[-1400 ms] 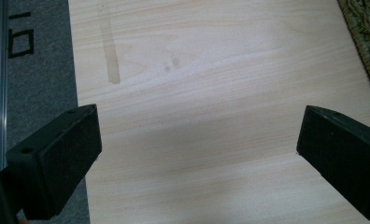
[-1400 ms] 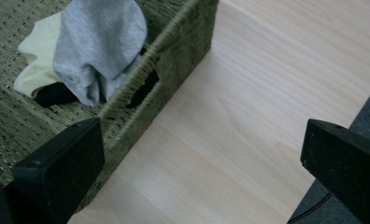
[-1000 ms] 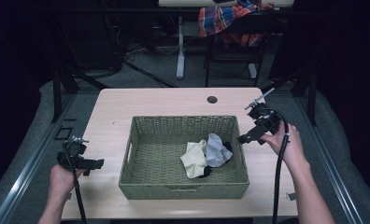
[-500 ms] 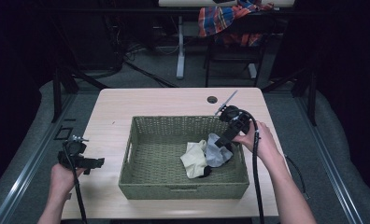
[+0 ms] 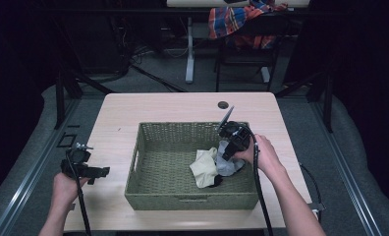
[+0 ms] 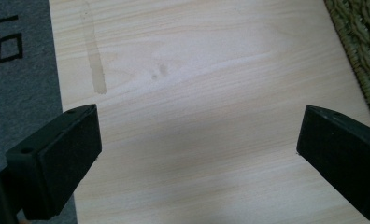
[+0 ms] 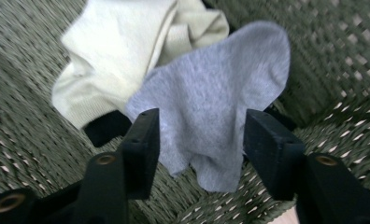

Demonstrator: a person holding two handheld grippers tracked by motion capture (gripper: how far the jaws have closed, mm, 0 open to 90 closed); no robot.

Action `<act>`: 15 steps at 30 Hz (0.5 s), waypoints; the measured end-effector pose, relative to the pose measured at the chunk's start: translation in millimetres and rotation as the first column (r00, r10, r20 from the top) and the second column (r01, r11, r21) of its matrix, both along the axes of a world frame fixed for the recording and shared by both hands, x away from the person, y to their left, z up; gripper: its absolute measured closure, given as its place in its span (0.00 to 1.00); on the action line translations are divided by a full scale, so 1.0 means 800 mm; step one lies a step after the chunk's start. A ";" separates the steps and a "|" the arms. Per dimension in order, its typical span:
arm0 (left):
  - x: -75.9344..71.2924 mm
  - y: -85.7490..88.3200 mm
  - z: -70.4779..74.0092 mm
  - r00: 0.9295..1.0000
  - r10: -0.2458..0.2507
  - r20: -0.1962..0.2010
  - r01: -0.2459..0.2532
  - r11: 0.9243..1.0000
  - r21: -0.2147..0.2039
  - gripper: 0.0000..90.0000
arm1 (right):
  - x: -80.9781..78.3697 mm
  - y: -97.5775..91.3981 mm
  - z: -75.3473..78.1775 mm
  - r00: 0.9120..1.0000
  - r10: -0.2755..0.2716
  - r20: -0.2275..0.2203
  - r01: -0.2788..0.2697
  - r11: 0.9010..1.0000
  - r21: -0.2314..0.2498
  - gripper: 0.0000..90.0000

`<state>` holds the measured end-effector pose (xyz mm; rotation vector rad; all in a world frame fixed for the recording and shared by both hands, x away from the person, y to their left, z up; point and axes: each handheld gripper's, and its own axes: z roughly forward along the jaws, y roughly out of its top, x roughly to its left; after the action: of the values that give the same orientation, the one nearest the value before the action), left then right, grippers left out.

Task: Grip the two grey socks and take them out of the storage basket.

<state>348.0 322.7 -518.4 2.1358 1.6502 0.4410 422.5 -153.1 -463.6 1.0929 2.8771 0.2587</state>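
Socks lie bunched in the right half of the green wicker basket [image 5: 153,196], which sits in the middle of the pale wooden table [image 5: 173,105]. A grey sock [image 7: 216,116] is draped partly over a cream sock [image 7: 122,42], and a bit of black cloth [image 7: 106,127] pokes out from under them both. The right gripper [image 7: 199,140] is down inside the basket, right over the pile, its two black jaws spread apart on either side of the grey sock's lower part without pinching it. From above, the person's right hand [image 5: 261,153] reaches over the basket's right rim, with the cable running back along the forearm. The left gripper [image 6: 197,158] is held well off to the left of the basket, above bare tabletop near the table's edge, its jaws wide apart with nothing between them. The person's left hand [image 5: 65,184] holds it low.
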 end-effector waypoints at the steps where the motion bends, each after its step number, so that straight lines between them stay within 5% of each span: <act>1: -0.001 0.003 0.000 1.000 0.011 0.002 -0.011 1.000 -0.006 0.00 | 0.000 0.001 -0.004 1.000 -0.011 -0.009 0.011 1.000 -0.010 0.61; 3: 0.000 0.004 0.000 1.000 0.013 -0.002 -0.014 1.000 -0.008 0.00 | 0.002 0.000 -0.006 1.000 -0.003 -0.005 0.003 1.000 -0.018 0.65; 7: 0.002 0.000 -0.001 1.000 0.006 -0.002 -0.006 1.000 -0.007 0.00 | 0.003 -0.007 -0.006 0.998 -0.040 -0.044 0.039 0.999 -0.011 0.89; 15: 0.002 0.001 -0.001 1.000 0.003 -0.007 -0.003 1.000 -0.009 0.00 | 0.001 -0.015 0.007 0.998 -0.056 -0.029 0.057 0.998 0.028 0.92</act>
<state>349.3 323.7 -519.3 2.1312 1.6564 0.4263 423.1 -165.4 -458.2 1.1898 2.8704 0.2855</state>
